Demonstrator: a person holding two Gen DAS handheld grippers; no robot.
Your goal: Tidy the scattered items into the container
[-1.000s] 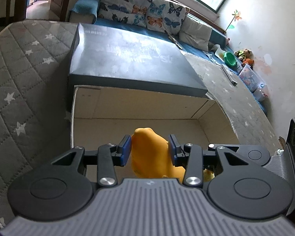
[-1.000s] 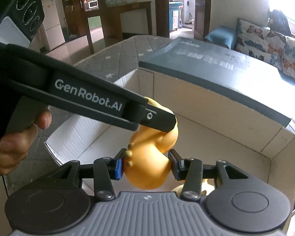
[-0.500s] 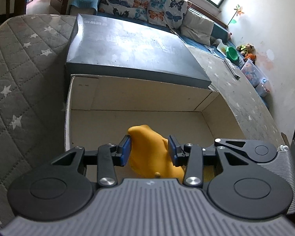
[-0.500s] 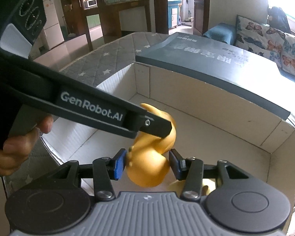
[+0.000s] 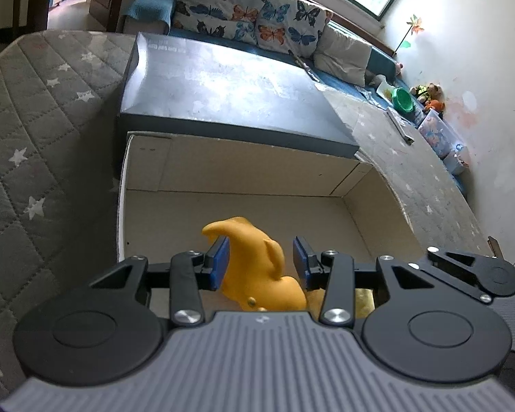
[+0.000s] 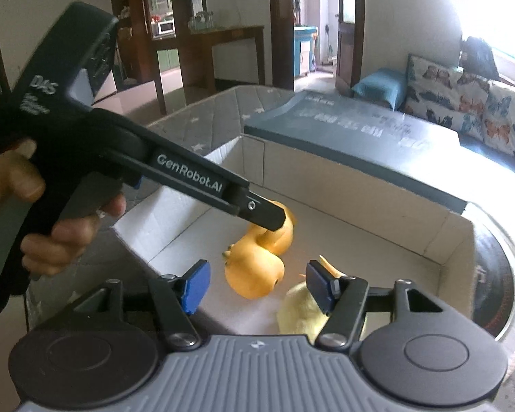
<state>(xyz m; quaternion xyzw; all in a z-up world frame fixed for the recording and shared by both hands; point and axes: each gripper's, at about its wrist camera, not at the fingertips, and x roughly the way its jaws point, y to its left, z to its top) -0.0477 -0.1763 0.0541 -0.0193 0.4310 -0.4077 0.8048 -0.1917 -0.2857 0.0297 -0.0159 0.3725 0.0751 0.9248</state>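
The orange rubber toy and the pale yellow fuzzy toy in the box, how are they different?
The orange rubber toy looks smooth and shiny; the pale yellow fuzzy toy looks soft and matte. The orange one is held up by the left claw, while the yellow one lies on the floor of the cardboard box. The orange one shows nearly whole; the yellow one is half hidden behind the right claw, whose jaws are opening. Both are inside the box.

Orange toy [image 5: 257, 271]: lower body hidden behind left tongs [image 5: 260, 261] housing. Pale yellow toy [image 6: 300, 310]: partly covered by right tongs [image 6: 257, 285]; shape unreadable. Box lid [image 6: 360, 134] print too blurred to read.
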